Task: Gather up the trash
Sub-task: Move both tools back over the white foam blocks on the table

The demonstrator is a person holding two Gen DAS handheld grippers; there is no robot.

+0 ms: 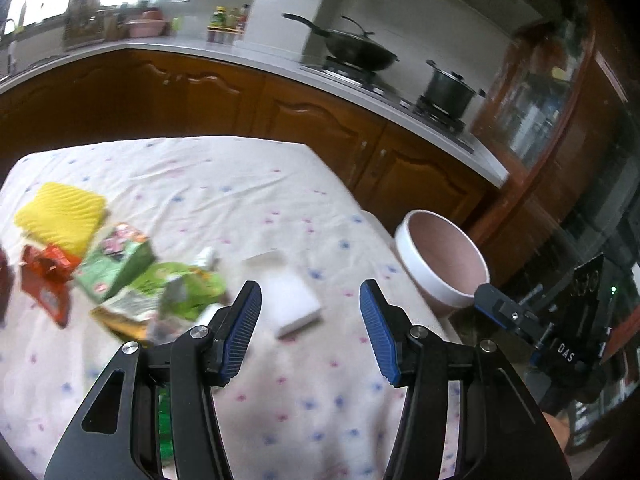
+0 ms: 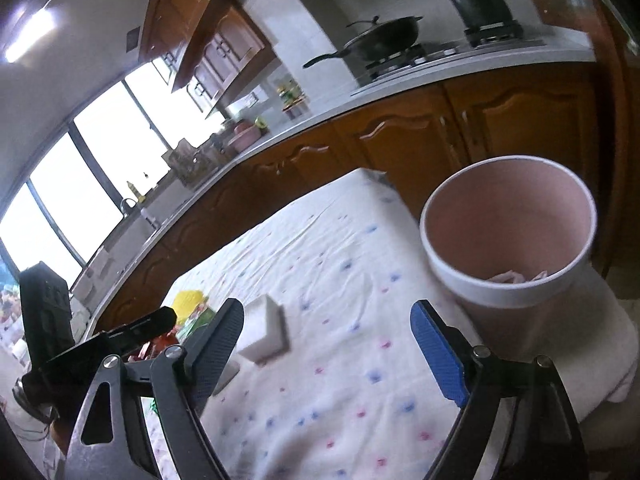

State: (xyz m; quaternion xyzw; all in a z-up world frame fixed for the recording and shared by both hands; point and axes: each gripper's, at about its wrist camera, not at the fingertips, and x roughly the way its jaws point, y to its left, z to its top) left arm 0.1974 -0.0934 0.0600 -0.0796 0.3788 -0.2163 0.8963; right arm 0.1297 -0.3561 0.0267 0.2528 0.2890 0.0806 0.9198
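On the table, a white cloth (image 1: 248, 184) dotted with blue and pink flowers covers the top, and the trash lies in a loose heap at its left side: a yellow ridged sponge (image 1: 60, 216), a red wrapper (image 1: 46, 280), a green packet (image 1: 116, 268) and a lighter green crumpled bag (image 1: 180, 292), with a golden wrapper edge beneath. Just right of the heap rests a white block (image 1: 288, 300), apart from the wrappers. Beyond the table's right edge stands the pink bin (image 1: 444, 260) with its white rim; the right wrist view shows pale crumpled scraps low inside it. The left gripper (image 1: 310, 300) hangs above the cloth near the white block with its jaws parted and nothing between them. The right gripper (image 2: 328, 320) hovers with jaws spread wide and empty, the bin just to its right. Behind, a wok (image 1: 352, 52) and a pot (image 1: 448, 88) sit on the stove
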